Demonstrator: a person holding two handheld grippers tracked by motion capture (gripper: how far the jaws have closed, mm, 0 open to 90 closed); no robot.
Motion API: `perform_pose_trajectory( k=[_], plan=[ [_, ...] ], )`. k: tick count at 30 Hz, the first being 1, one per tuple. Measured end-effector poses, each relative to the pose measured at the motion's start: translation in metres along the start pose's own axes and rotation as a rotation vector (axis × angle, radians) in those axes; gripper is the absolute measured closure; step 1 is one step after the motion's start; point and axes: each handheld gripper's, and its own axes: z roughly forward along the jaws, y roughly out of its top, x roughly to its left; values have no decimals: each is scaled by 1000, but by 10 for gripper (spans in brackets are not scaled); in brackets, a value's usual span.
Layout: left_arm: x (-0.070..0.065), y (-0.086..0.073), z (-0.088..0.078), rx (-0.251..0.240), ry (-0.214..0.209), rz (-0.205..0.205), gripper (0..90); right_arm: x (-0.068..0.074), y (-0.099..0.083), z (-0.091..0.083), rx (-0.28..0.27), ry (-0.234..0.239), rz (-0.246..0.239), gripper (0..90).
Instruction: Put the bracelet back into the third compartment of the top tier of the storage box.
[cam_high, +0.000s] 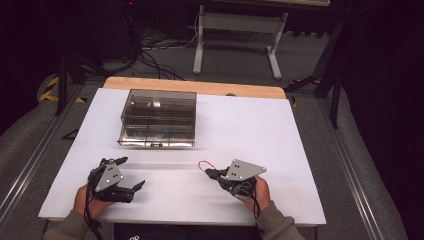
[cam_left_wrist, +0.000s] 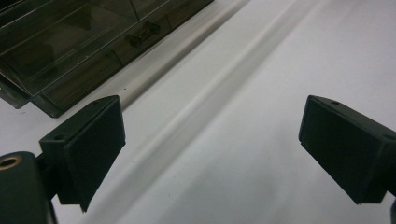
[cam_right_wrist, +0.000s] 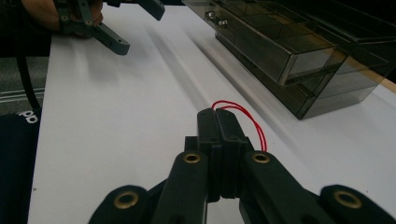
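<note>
the right gripper (cam_right_wrist: 218, 122), near right on the table (cam_high: 280, 130), pinches a thin red loop (cam_right_wrist: 250, 122), light and floppy-looking; grip anywhere along it. the left gripper (cam_high: 131, 173), near left, stands spread and empty.

A white table (cam_high: 260, 130) fills the middle. Toward eleven o'clock on it sits a smoky clear plastic box (cam_high: 158, 117) with compartments, its small latch (cam_high: 156, 145) facing six. A wooden strip (cam_high: 195, 86) edges the table at twelve. Beyond, at twelve to one, stands a white desk frame (cam_high: 237, 30); black cables (cam_high: 150, 55) lie on the grey floor at eleven.
</note>
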Motion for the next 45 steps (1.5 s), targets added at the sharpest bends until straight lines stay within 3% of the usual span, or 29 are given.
perform_pose_trajectory(
  k=[10, 11, 28, 45],
  plan=[
    [-1, 2, 1, -11, -4, -1, 80, -2, 1, -9, -25, -29, 1, 900],
    [0, 2, 0, -10, 10, 14, 80, -2, 1, -10, -26, -29, 1, 900],
    [1, 2, 0, -16, 12, 5, 80, -6, 5, -14, -46, -56, 0, 900],
    [0, 2, 0, -15, 8, 5, 80, -19, 23, -14, -86, -73, -21, 900]
  ],
)
